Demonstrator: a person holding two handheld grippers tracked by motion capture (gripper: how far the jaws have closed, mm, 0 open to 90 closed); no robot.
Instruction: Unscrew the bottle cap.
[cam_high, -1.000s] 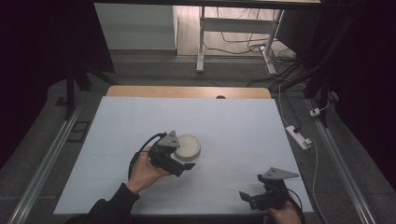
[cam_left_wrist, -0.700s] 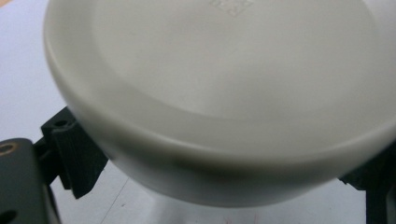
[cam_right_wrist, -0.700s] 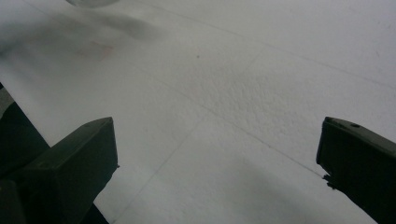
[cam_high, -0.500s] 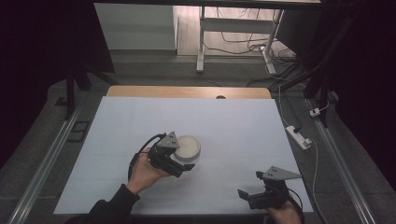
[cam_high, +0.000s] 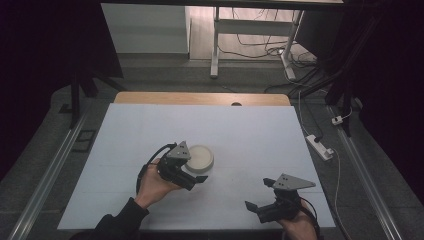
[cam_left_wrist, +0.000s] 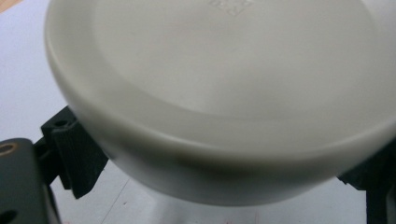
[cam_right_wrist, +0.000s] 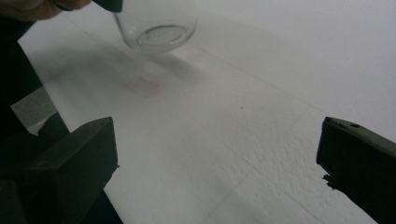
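A clear glass jar (cam_right_wrist: 156, 28) with a round white lid (cam_high: 200, 156) sits left of the table's middle. My left gripper (cam_high: 196, 172) is shut on the jar just under the lid. In the left gripper view the lid (cam_left_wrist: 224, 84) looms close, with a black jaw pad (cam_left_wrist: 77, 151) against its left side. In the right gripper view the jar's glass base seems tilted, with its shadow on the sheet. My right gripper (cam_high: 260, 195) hovers near the front right edge, open with nothing between its fingers (cam_right_wrist: 74, 158).
A white sheet (cam_high: 250, 135) covers the table, with a wooden strip (cam_high: 200, 98) along the far edge. A power strip (cam_high: 320, 146) and cables lie on the floor to the right. Metal rails run along both sides of the table.
My right gripper has drifted slightly left along the front edge. The left gripper and jar have barely moved.
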